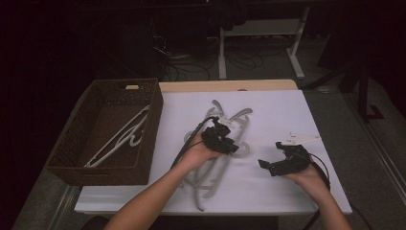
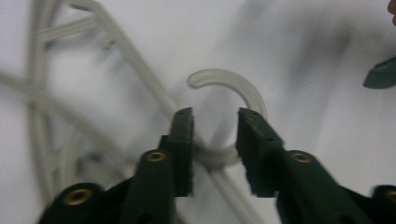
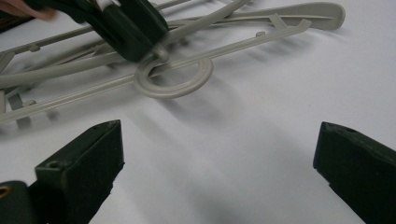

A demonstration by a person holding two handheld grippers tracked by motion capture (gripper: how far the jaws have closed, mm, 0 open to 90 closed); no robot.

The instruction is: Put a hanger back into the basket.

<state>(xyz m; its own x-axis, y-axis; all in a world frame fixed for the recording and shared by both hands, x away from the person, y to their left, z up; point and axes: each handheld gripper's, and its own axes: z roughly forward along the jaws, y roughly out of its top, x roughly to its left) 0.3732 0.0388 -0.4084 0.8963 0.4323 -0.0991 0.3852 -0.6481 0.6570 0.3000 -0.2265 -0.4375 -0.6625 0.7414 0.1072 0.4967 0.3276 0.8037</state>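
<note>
Several pale grey plastic hangers (image 1: 225, 120) lie in a loose pile on the white table cover (image 1: 282, 110). My left gripper (image 1: 233, 146) is down on the pile at one hanger's hook (image 2: 233, 79). Its jaws (image 2: 215, 119) stand apart, open, with the base of the hook between them and a gap at each pad. To the right, my right gripper (image 1: 270, 154) is held low over bare cover, open wide with nothing between its jaws (image 3: 219, 154). The right gripper view looks at the same hook (image 3: 187, 86) and the left gripper (image 3: 135, 32) on top of it.
A dark woven basket (image 1: 151, 120) stands at the table's left with white hangers (image 1: 122, 136) lying in it. A strip of wooden tabletop (image 1: 230, 85) shows behind the cover. Beyond the table are cables and white desk legs (image 1: 297, 48) on a dark floor.
</note>
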